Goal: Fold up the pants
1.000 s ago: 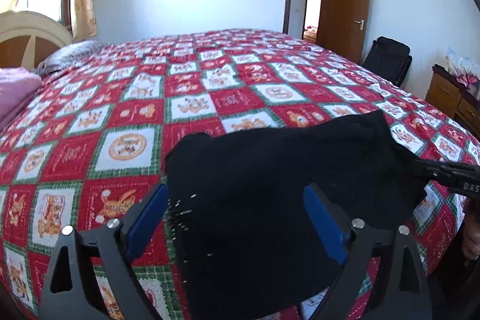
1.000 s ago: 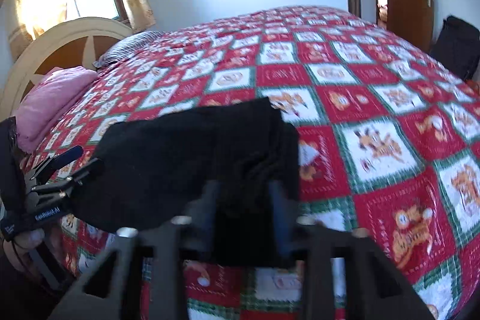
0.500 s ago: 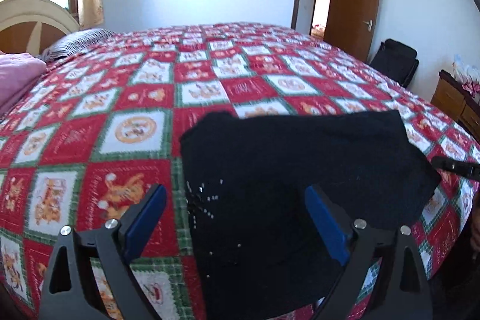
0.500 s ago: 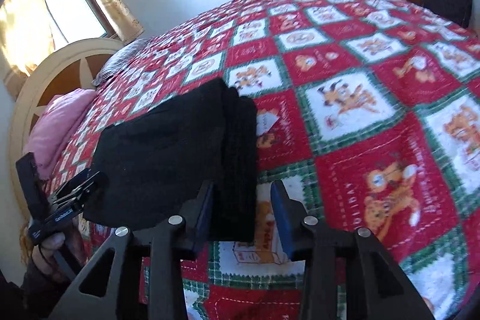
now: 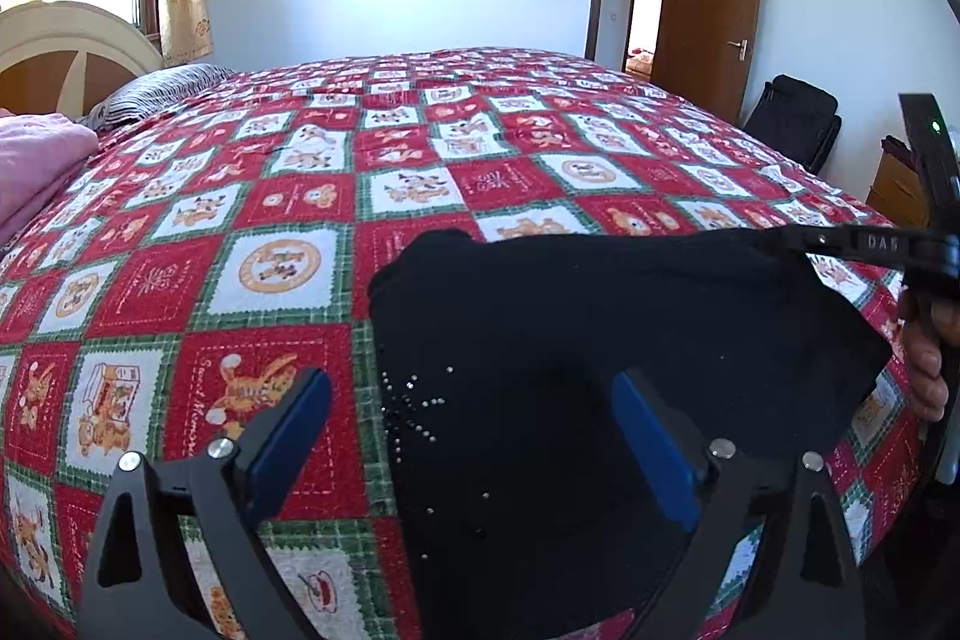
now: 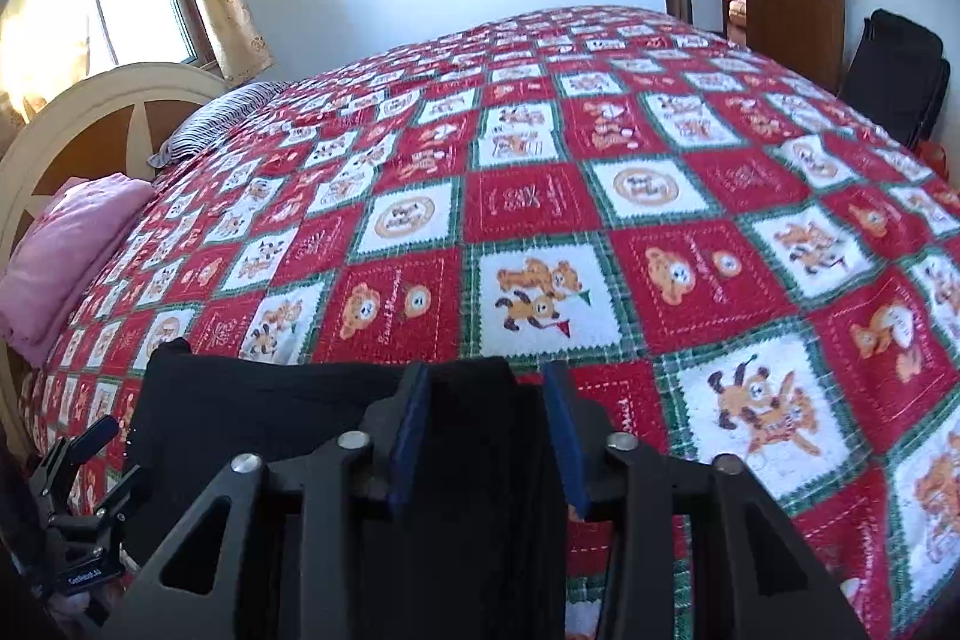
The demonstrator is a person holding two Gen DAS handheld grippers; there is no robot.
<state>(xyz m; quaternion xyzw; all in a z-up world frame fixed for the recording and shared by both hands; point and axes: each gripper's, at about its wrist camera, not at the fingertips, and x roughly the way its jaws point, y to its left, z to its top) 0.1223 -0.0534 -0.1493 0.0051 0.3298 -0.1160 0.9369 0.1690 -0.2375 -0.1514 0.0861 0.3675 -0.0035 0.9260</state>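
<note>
Two wrist views from my rig. Left wrist: my left gripper (image 5: pixel 471 436) hangs with its blue pads wide apart over the folded black pants (image 5: pixel 600 340), which lie on the red quilt (image 5: pixel 300 196) at the bed's near edge; the right gripper (image 5: pixel 852 242) reaches their far corner. Right wrist: my right gripper (image 6: pixel 486 424) stands partly parted, pads straddling the pants' (image 6: pixel 270 412) thick edge without pinching it; the left gripper (image 6: pixel 90 466) sits at their other end.
</note>
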